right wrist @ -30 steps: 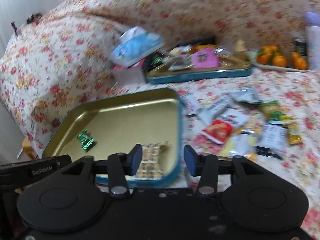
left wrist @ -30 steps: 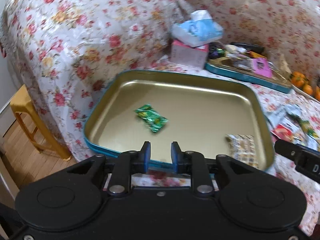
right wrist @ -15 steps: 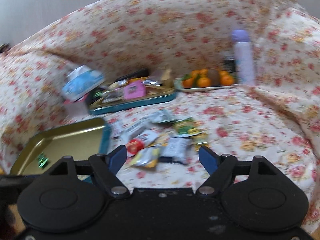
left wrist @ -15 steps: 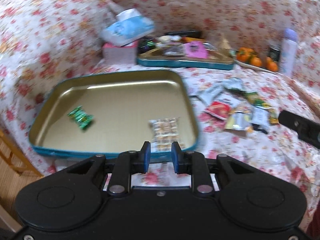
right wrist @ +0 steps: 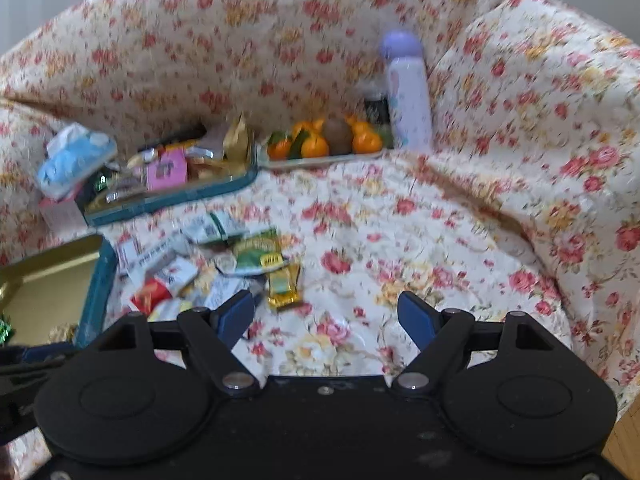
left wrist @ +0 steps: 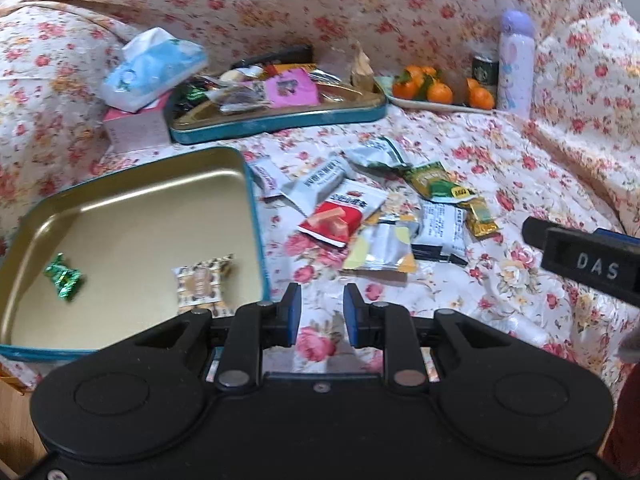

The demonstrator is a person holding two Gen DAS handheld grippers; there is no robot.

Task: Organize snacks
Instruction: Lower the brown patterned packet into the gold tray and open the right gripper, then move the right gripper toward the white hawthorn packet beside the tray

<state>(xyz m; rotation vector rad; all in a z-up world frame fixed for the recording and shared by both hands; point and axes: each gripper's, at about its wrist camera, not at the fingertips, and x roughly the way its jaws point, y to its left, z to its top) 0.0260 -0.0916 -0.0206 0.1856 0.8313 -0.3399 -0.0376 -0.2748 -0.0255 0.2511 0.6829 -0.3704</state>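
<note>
The left gripper (left wrist: 318, 312) hangs over the flowered cloth (left wrist: 500, 168) with its blue pads a narrow gap apart and nothing between them, only a printed rose below. Just to its left and a little ahead lies the gold tin tray (left wrist: 132, 200) with a teal rim, its near right corner almost under the left pad; inside it rest a cream patterned candy packet (left wrist: 202, 282) close to that corner and a green foil candy (left wrist: 64, 277) farther left. Ahead and slightly right of the left gripper sits the loose heap of snacks (left wrist: 380, 216), a red and white packet (left wrist: 344, 216) nearest, then silver, green and yellow wrappers beyond. Farther ahead stands a second teal tray (left wrist: 280, 120) filled with packets, a tissue pack (left wrist: 154, 68) to its left, a plate of oranges (left wrist: 436, 90) and a lilac bottle (left wrist: 516, 64) to its right. The right gripper (right wrist: 326, 316) is spread wide and empty above bare cloth; a yellow wrapper (right wrist: 284, 284) lies just ahead of its left pad, with the heap farther left.
</note>
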